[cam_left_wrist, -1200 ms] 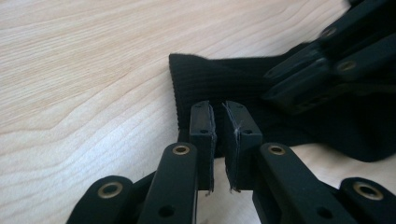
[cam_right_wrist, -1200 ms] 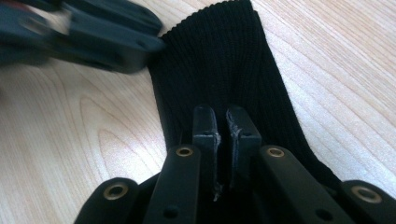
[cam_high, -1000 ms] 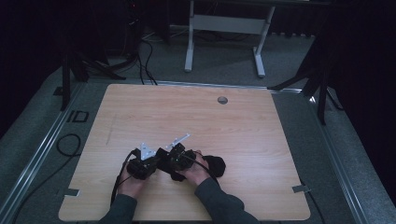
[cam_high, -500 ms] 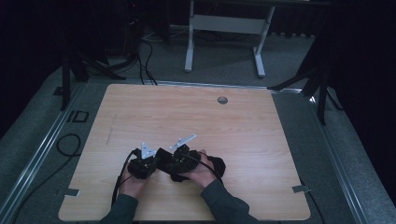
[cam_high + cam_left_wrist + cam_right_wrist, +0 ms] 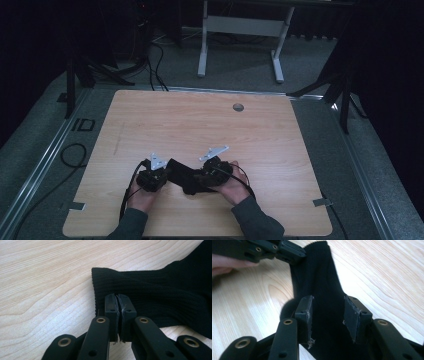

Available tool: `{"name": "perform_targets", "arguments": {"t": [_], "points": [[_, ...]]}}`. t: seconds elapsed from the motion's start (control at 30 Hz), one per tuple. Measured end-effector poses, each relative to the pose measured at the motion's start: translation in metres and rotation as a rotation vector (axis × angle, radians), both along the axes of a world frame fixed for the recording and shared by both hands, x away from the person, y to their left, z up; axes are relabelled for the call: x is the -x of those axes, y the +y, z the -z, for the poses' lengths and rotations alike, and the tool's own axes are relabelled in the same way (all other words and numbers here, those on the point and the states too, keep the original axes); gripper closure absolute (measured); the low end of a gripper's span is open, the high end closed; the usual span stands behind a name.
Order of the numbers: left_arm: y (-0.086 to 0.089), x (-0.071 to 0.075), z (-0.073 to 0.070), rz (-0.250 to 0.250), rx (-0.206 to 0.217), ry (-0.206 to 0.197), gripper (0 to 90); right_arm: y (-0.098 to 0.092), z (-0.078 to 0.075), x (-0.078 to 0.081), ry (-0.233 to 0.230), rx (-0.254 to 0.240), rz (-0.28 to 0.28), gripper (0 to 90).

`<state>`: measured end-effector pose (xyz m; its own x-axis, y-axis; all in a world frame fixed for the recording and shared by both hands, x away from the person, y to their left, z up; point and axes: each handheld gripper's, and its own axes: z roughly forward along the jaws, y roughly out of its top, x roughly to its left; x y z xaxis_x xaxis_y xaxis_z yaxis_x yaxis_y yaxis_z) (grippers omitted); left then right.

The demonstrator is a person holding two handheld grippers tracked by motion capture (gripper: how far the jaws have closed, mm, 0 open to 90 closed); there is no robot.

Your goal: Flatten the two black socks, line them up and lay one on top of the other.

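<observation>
Wooden table [image 5: 280, 150], black sock [image 5: 155, 295], left gripper [image 5: 119, 305] jaws pinching cuff, right gripper [image 5: 329, 315] jaws wide, toe hidden.

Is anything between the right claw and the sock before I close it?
Nothing visible. The right claw is open with the black sock already between its jaws. The left claw is shut on the sock's ribbed cuff farther along.

Readable: "ID" in dark letters on the grey floor [image 5: 47, 150], just left of the table's [image 5: 280, 150] far-left corner, lettering [image 5: 83, 124] lying along the metal rail [image 5: 30, 182]. Nothing else legible: no print, brand or number made out on table, grippers or cloth.
</observation>
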<state>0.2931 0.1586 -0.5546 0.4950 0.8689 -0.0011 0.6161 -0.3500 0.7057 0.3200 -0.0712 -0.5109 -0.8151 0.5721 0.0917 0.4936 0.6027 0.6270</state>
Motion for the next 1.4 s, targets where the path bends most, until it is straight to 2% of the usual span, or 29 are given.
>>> {"name": "perform_targets", "arguments": {"t": [0.1, 0.37, 0.63, 0.83, 0.97, 1.23, 1.27, 1.3, 1.4], "points": [[0.000, 0.000, 0.000, -0.001, 0.001, 0.000, 87.4, -0.011, -0.002, 0.000, -0.012, -0.010, 0.013, 57.1], [0.001, 0.000, 0.000, 0.000, 0.003, 0.003, 87.3, -0.044, -0.008, -0.001, -0.017, -0.058, 0.097, 57.3], [0.001, 0.000, 0.000, -0.001, 0.003, 0.002, 87.2, -0.073, -0.005, -0.002, -0.009, -0.100, 0.175, 58.1], [0.001, 0.001, 0.000, 0.001, 0.001, 0.006, 87.1, -0.094, 0.003, -0.003, 0.020, -0.127, 0.242, 71.2], [0.001, 0.001, 0.000, 0.000, 0.004, 0.007, 87.1, -0.103, 0.005, -0.005, 0.039, -0.142, 0.272, 72.0], [0.001, 0.001, 0.000, 0.000, 0.004, 0.007, 86.9, -0.102, 0.021, -0.009, 0.091, -0.093, 0.302, 64.9], [0.001, 0.000, 0.000, 0.000, 0.005, 0.008, 86.9, -0.101, 0.024, -0.010, 0.106, -0.087, 0.307, 67.2], [0.001, 0.000, 0.000, 0.000, 0.005, 0.009, 86.9, -0.102, 0.030, -0.011, 0.121, -0.073, 0.311, 77.9], [0.001, 0.000, 0.000, 0.000, 0.005, 0.009, 86.9, -0.104, 0.032, -0.010, 0.118, -0.066, 0.319, 86.2]]}}
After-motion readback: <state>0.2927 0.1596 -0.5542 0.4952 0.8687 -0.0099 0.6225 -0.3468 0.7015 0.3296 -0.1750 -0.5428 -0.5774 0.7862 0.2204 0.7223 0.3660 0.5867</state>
